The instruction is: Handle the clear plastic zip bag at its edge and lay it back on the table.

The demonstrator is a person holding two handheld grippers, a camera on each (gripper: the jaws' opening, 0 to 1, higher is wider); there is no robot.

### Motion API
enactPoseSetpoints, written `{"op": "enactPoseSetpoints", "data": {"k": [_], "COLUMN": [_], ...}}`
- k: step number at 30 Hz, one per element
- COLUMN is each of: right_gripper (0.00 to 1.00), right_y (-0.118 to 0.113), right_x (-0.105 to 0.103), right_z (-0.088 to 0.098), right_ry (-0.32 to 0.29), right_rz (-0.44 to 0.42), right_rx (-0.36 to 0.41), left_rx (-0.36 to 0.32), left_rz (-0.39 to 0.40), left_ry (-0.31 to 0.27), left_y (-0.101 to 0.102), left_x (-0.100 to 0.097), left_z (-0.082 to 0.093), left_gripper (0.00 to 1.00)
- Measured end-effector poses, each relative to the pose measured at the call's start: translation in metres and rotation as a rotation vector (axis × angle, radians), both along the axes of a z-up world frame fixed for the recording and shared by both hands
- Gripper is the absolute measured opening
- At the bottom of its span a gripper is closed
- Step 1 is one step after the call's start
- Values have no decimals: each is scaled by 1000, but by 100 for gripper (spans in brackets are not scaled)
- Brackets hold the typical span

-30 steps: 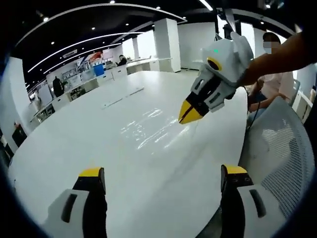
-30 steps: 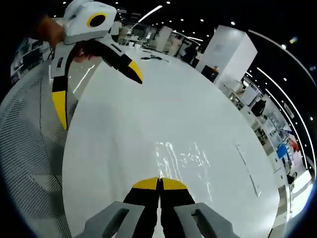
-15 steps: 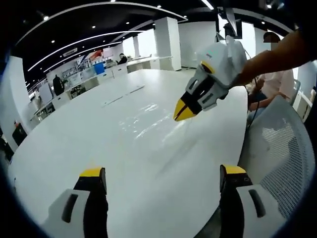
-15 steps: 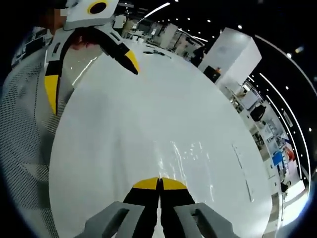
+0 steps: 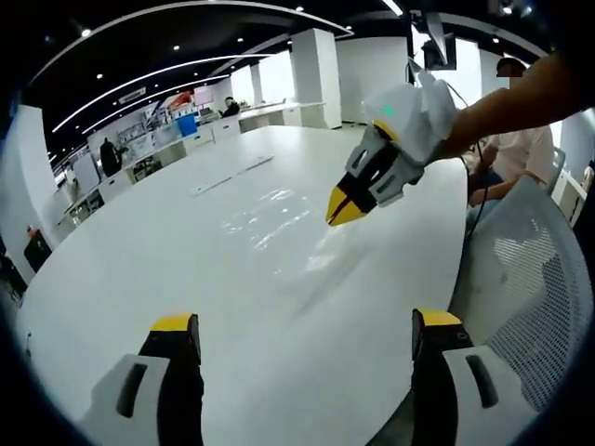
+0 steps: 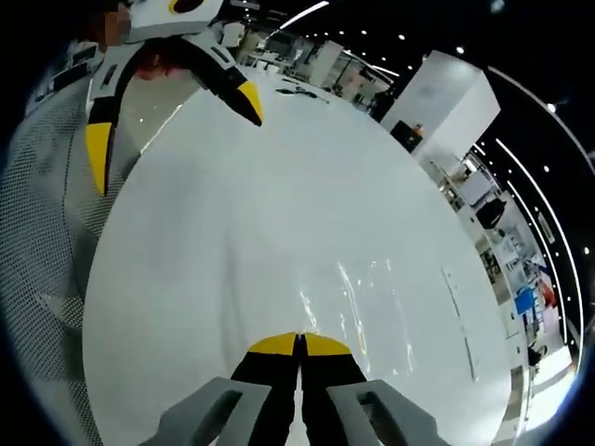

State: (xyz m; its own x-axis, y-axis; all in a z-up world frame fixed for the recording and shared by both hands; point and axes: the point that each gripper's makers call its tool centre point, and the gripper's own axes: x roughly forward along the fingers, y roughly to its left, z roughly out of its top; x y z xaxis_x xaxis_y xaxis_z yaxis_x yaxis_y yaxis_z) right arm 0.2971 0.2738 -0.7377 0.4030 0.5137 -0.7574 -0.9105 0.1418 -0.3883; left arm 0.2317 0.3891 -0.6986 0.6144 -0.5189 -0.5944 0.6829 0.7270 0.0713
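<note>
The clear zip bag (image 5: 265, 209) lies on the white table (image 5: 186, 251), visible mostly as glints. Its near edge rises off the table toward the tips of my right gripper (image 5: 348, 208), which comes in from the right and is shut on that edge. In the right gripper view the shut jaws of the right gripper (image 6: 299, 345) pinch the bag (image 6: 367, 297), which spreads away to the upper right. My left gripper (image 5: 307, 321) stands wide open near the table's front edge with nothing between its jaws. It also shows as the left gripper (image 6: 172, 125), open, at the upper left.
A white mesh chair (image 5: 535, 279) stands at the table's edge, seen also as the mesh chair (image 6: 42, 232). A person (image 5: 516, 139) sits behind it. Thin white strips (image 5: 228, 178) lie on the far side of the table. Office desks and columns stand beyond.
My right gripper has lifted a little and shifted left, still shut on the bag's edge. The bag's glints have slid farther away across the table. The left gripper has stayed still and open.
</note>
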Motion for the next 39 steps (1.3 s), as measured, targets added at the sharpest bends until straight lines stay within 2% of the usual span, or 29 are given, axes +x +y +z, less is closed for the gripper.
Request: {"op": "enactPoseSetpoints", "data": {"k": [19, 23, 26, 28, 34, 39], "right_gripper": [4, 9, 12, 17, 28, 32], "right_y": [1, 1, 1, 2, 2, 0], "right_x": [-9, -12, -13, -16, -16, -18], "right_z": [-15, -20, -20, -18, -15, -11], "right_ry": [98, 134, 136, 154, 169, 171], "right_rz": [-51, -64, -65, -73, -88, -103], "right_rx": [21, 28, 32, 53, 88, 110], "left_rx": [3, 0, -1, 0, -3, -3], "left_rz": [8, 14, 15, 13, 12, 10], "left_ry": [0, 1, 2, 2, 2, 2], "left_y": [2, 3, 2, 1, 1, -1], "left_x": [2, 4, 4, 4, 6, 6], "left_z": [-1, -1, -2, -2, -2, -2], "left_gripper": [92, 92, 92, 92, 92, 92]}}
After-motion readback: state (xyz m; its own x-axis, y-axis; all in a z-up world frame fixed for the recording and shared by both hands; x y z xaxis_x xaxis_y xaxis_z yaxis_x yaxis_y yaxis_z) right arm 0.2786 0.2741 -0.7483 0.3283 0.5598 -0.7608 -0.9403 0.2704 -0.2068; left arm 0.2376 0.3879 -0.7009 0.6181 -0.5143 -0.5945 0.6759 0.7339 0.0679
